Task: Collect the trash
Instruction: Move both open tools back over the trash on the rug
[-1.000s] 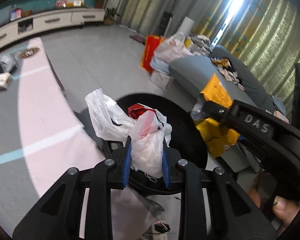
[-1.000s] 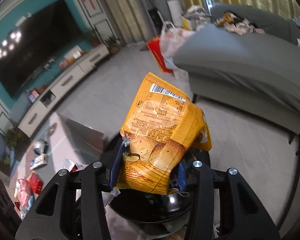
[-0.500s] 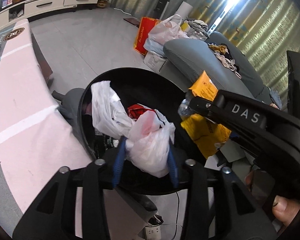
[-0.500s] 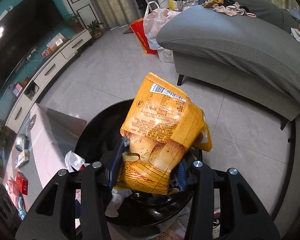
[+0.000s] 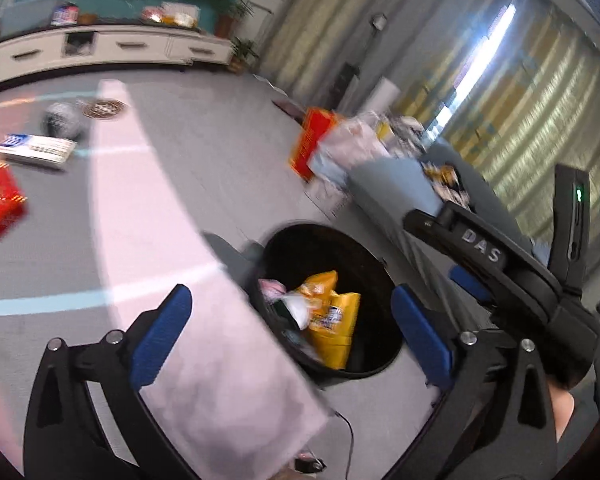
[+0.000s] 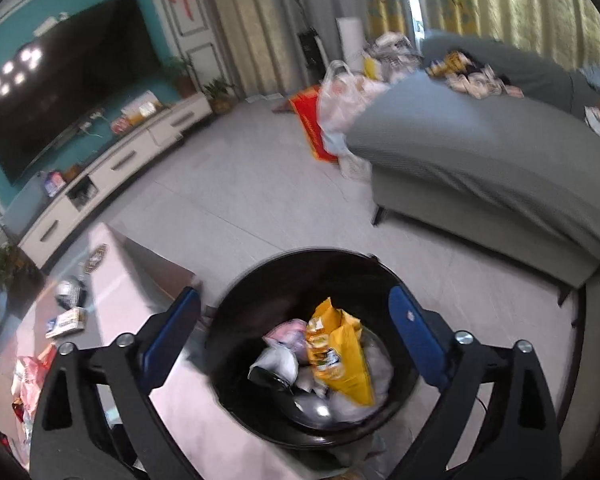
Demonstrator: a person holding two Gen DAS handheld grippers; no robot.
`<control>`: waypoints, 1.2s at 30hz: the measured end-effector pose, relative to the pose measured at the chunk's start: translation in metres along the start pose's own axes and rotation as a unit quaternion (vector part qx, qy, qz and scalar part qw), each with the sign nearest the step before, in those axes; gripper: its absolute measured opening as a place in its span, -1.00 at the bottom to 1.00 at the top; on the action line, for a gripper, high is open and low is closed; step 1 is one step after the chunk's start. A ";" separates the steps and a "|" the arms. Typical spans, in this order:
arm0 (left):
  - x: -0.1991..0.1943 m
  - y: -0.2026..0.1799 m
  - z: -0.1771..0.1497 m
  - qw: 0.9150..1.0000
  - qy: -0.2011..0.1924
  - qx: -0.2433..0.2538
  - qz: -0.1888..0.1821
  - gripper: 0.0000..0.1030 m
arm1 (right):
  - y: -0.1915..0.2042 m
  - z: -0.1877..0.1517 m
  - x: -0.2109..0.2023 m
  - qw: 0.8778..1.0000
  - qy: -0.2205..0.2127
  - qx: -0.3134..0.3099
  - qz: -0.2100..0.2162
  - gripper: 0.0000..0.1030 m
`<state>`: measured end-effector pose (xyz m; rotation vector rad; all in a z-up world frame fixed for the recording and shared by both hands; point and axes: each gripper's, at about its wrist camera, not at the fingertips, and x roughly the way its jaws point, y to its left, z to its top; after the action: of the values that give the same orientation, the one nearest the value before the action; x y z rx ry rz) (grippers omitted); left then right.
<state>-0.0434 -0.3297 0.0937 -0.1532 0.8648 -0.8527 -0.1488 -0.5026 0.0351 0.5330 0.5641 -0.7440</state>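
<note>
Both claws have just been opening and now stand wide with nothing between their blue pads. The left claw (image 5: 288, 320) and right claw (image 6: 296, 320) hang above the black bin (image 6: 236, 320). The yellow snack bag (image 6: 340, 360) and white plastic bag (image 6: 276, 356) lie inside it, beside the pink tabletop (image 5: 148, 200).

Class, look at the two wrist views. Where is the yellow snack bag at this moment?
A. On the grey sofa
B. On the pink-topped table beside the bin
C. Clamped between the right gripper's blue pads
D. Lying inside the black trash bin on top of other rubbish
D. The yellow snack bag lies in the black trash bin among other rubbish, and the right gripper stands open with nothing between its pads.
</note>
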 end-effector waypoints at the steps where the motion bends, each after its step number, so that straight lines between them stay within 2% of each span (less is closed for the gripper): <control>1: -0.012 0.009 0.002 1.000 -0.012 -0.007 0.010 0.94 | 0.010 0.000 -0.007 1.000 -0.010 -0.011 0.012 0.88; 4: -0.054 0.040 0.008 0.997 -0.053 -0.038 0.046 0.94 | 0.036 -0.001 -0.022 0.998 -0.030 -0.040 0.039 0.92; 8: -0.109 0.083 0.009 0.987 -0.097 -0.074 0.101 0.94 | 0.073 -0.007 -0.041 0.992 -0.053 -0.086 0.075 0.93; 10: -0.138 0.105 0.007 0.980 -0.116 -0.088 0.135 0.94 | 0.091 -0.011 -0.050 0.988 -0.062 -0.110 0.092 0.93; 14: -0.191 0.147 -0.001 0.959 -0.150 -0.121 0.209 0.94 | 0.121 -0.019 -0.063 0.980 -0.076 -0.141 0.114 0.93; 18: -0.224 0.178 -0.013 0.946 -0.161 -0.122 0.255 0.94 | 0.152 -0.034 -0.076 0.970 -0.087 -0.178 0.139 0.93; 20: -0.239 0.197 -0.024 0.936 -0.173 -0.137 0.275 0.94 | 0.169 -0.043 -0.081 0.964 -0.090 -0.198 0.152 0.93; 24: -0.250 0.243 -0.044 0.920 -0.179 -0.185 0.294 0.94 | 0.199 -0.062 -0.084 0.952 -0.095 -0.227 0.180 0.93; 26: -0.250 0.262 -0.050 0.912 -0.179 -0.202 0.309 0.94 | 0.214 -0.077 -0.082 0.946 -0.113 -0.232 0.197 0.93; 29: -0.251 0.280 -0.056 0.904 -0.174 -0.215 0.325 0.94 | 0.239 -0.102 -0.068 0.940 -0.099 -0.248 0.214 0.93; 32: -0.250 0.288 -0.059 0.903 -0.171 -0.225 0.323 0.94 | 0.258 -0.123 -0.048 0.935 -0.058 -0.261 0.232 0.93; 36: -0.253 0.288 -0.058 0.905 -0.184 -0.219 0.314 0.94 | 0.275 -0.146 -0.028 0.939 -0.030 -0.270 0.210 0.93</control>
<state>-0.0022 0.0554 0.0811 -0.3904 0.6716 -0.0067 -0.0022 -0.2277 0.0140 0.1066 0.5453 -0.1787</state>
